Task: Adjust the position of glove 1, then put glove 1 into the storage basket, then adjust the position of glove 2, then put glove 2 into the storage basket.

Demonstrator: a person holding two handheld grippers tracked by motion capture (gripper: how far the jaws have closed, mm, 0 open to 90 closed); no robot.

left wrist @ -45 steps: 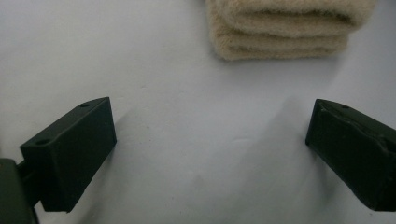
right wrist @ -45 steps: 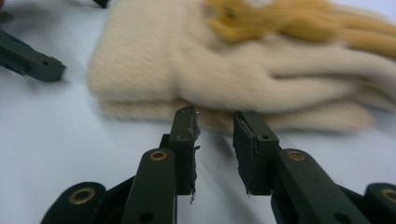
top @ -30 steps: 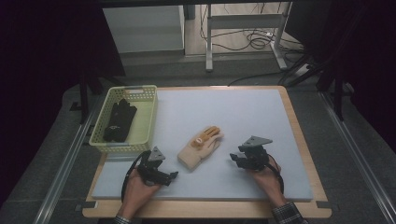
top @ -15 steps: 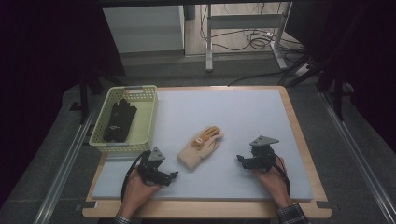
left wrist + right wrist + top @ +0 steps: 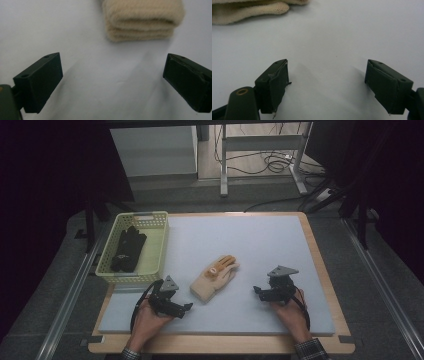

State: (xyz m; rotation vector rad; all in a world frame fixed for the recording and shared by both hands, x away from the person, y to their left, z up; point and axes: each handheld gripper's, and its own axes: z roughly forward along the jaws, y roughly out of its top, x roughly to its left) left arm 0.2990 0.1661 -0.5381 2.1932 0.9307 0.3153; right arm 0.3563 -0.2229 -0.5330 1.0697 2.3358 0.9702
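Observation:
A cream knitted glove [image 5: 215, 277] with orange fingertips lies flat near the middle of the pale mat [image 5: 250, 240]. My left gripper [image 5: 186, 307] rests on the mat just left of the glove's cuff, open, with nothing between its jaws. The glove's cuff [image 5: 142, 20] lies straight ahead of the left gripper [image 5: 112, 82]. My right gripper [image 5: 257, 291] rests on the mat to the right of the glove, open and empty. In the right gripper view the glove [image 5: 249, 10] sits at the upper left, apart from the right gripper [image 5: 325, 86].
A pale yellow basket [image 5: 157, 245] stands at the mat's left edge and holds a dark glove [image 5: 127, 250]. The mat lies on a wooden board [image 5: 320, 270]. Beyond the table stand a white cabinet [image 5: 155, 150] and a metal frame with cables [image 5: 270, 162].
My right gripper has shifted a little to the right and toward the near edge, away from the glove. The left gripper and the glove have stayed where they were.

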